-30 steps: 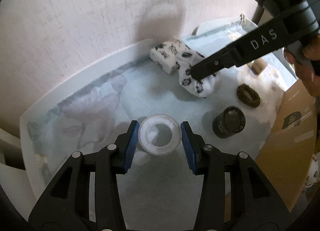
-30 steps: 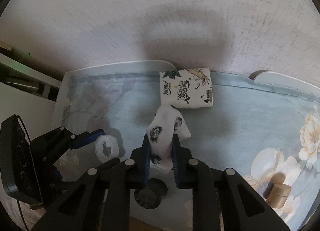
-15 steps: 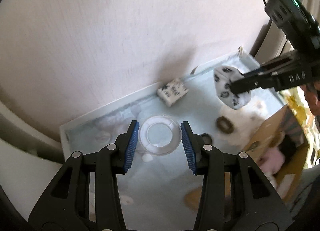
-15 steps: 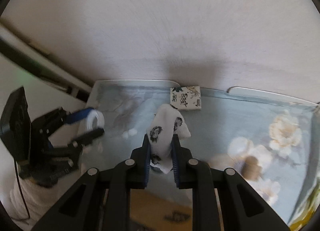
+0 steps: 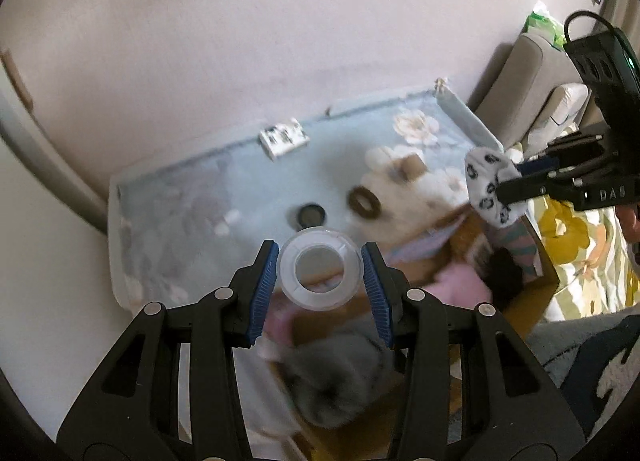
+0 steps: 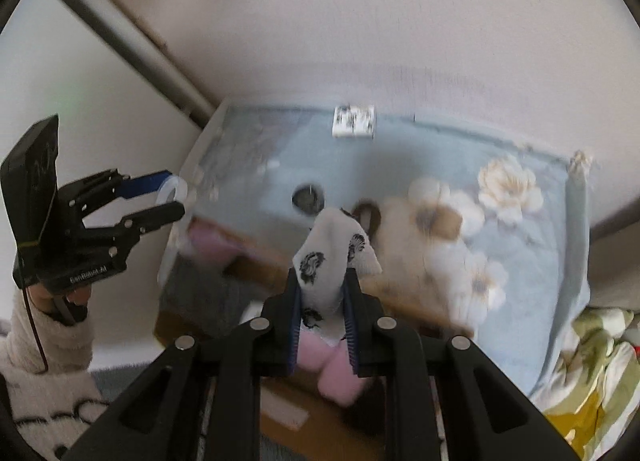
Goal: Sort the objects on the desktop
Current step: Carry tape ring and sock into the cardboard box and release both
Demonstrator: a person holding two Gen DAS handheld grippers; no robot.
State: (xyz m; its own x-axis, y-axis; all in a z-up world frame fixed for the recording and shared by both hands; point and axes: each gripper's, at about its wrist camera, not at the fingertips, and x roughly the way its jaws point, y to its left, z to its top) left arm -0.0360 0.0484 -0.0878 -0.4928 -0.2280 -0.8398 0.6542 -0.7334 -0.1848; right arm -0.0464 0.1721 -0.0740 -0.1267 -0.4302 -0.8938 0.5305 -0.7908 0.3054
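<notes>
My left claw (image 5: 320,277) holds the clear tape roll (image 5: 320,268) crosswise between its blue pads (image 5: 264,287), jaws set narrow around the ring and pressing on both sides. The roll hangs in the air above the near edge of the counter (image 5: 180,197) and over the open cardboard box (image 5: 532,293) below. From the right wrist view I see the same claw off to the left, the white ring pinched at its tips, with a fuzzy white sleeve (image 6: 40,345) behind it.

My right claw (image 6: 322,301) is nearly closed on the white cloth with black flower prints (image 6: 334,257), which stands up between the pads and flops over at the top. In the left wrist view that cloth dangles at the right, above the box's far corner.

On the counter's pale blue floral cover lie a tissue pack (image 6: 354,122) against the wall, a dark round lid (image 5: 310,215), a brown ring (image 5: 363,202) just beside it and a tan cylinder (image 5: 412,166) further back. Inside the box I make out something pink (image 6: 332,373) and something grey (image 5: 332,377), both blurred. A yellow-flowered fabric (image 5: 580,245) lies to the right of the box.
</notes>
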